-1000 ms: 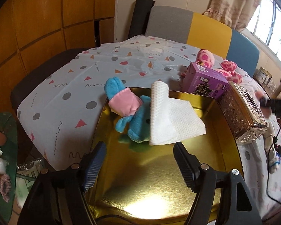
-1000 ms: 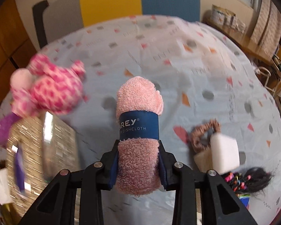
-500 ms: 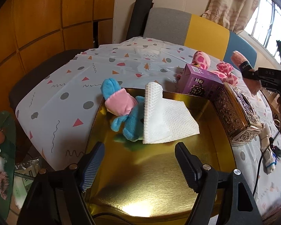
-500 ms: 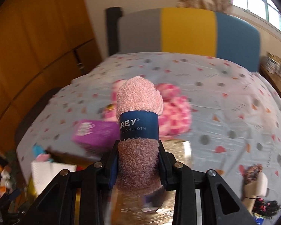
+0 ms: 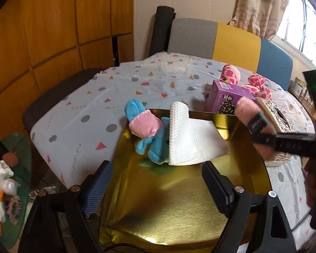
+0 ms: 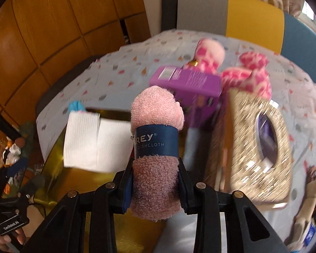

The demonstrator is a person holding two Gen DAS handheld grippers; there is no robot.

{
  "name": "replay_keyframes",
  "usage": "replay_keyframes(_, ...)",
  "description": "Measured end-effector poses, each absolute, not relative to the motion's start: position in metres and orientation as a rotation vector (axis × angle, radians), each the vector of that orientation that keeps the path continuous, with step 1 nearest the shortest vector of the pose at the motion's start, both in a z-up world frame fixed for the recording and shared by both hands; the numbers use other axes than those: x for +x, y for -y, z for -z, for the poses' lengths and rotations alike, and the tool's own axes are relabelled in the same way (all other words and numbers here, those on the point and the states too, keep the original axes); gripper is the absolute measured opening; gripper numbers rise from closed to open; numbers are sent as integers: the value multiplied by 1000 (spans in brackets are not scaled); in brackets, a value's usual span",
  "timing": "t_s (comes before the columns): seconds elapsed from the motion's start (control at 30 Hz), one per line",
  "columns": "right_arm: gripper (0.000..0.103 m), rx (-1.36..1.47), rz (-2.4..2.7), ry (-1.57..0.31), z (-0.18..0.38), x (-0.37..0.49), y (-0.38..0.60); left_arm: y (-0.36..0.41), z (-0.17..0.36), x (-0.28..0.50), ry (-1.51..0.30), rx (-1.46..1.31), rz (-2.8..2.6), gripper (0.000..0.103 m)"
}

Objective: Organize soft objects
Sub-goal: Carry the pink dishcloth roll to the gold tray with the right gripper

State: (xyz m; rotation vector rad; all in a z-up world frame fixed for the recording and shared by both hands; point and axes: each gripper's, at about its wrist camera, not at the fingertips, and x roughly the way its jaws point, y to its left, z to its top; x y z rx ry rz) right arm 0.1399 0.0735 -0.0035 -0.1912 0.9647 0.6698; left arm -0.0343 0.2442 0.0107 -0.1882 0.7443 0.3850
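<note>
My right gripper [image 6: 155,181] is shut on a rolled pink dishcloth [image 6: 155,130] with a blue paper band. In the left wrist view the dishcloth [image 5: 247,109] hangs over the right rim of the gold tray [image 5: 168,200]. In the tray lie a blue and pink plush toy [image 5: 146,128] and a folded white cloth [image 5: 191,141]. My left gripper [image 5: 155,183] is open and empty above the tray's near part. A pink spotted plush toy [image 5: 242,80] lies on the table behind the tray.
A purple box [image 5: 227,99] and a glittery gold tissue box [image 5: 278,118] stand by the tray's far right edge. A grey, yellow and blue chair back [image 5: 221,38] is behind the table. Hair ties and small items [image 6: 309,189] lie at the right.
My right gripper has swung left with the dishcloth, from over the table to the tray's right rim. My left gripper has barely moved.
</note>
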Motion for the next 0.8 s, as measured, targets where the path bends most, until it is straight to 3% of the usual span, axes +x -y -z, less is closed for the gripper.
replay_keyframes(0.53,35,-211,-537,-1022,34,144,-110,-243,-10,-41,-736,-166,-416,90)
replay_keyframes(0.8,41,-247,-503,-1020,46,154,-122,-246,-7,-42,-729,-178,-432,99)
